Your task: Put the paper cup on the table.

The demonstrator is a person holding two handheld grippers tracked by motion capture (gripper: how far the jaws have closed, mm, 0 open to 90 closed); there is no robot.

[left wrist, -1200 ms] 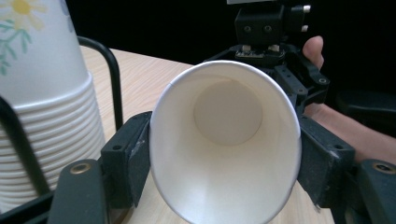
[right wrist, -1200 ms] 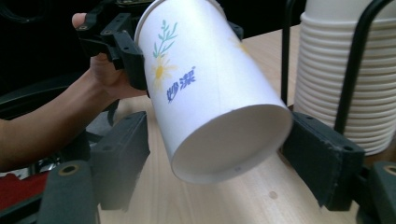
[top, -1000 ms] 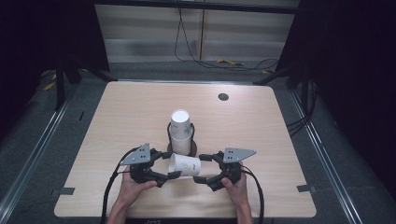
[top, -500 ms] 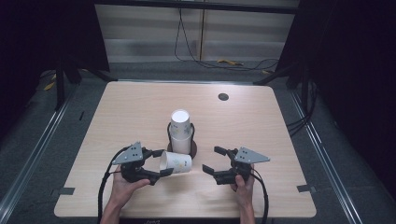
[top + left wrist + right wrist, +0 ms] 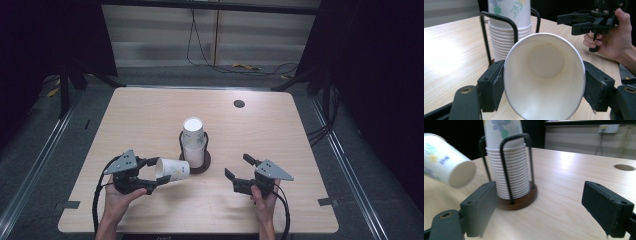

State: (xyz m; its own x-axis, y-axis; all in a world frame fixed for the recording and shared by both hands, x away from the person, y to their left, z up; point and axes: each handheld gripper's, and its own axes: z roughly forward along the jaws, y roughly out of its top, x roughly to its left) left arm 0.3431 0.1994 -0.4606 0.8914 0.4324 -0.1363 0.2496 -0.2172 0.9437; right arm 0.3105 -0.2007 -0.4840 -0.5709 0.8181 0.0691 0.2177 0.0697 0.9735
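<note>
Pale wood table (image 5: 150,120), dark room, left tool (image 5: 150,176) grasping paper cup (image 5: 173,169), right tool (image 5: 239,171) released

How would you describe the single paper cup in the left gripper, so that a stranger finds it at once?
On the wooden table, find the cup stack in its black wire holder near the middle. Just left of it, the left gripper holds one paper cup. Unlike the upright stacked cups, it lies sideways between the jaws, apart from the stack.
</note>
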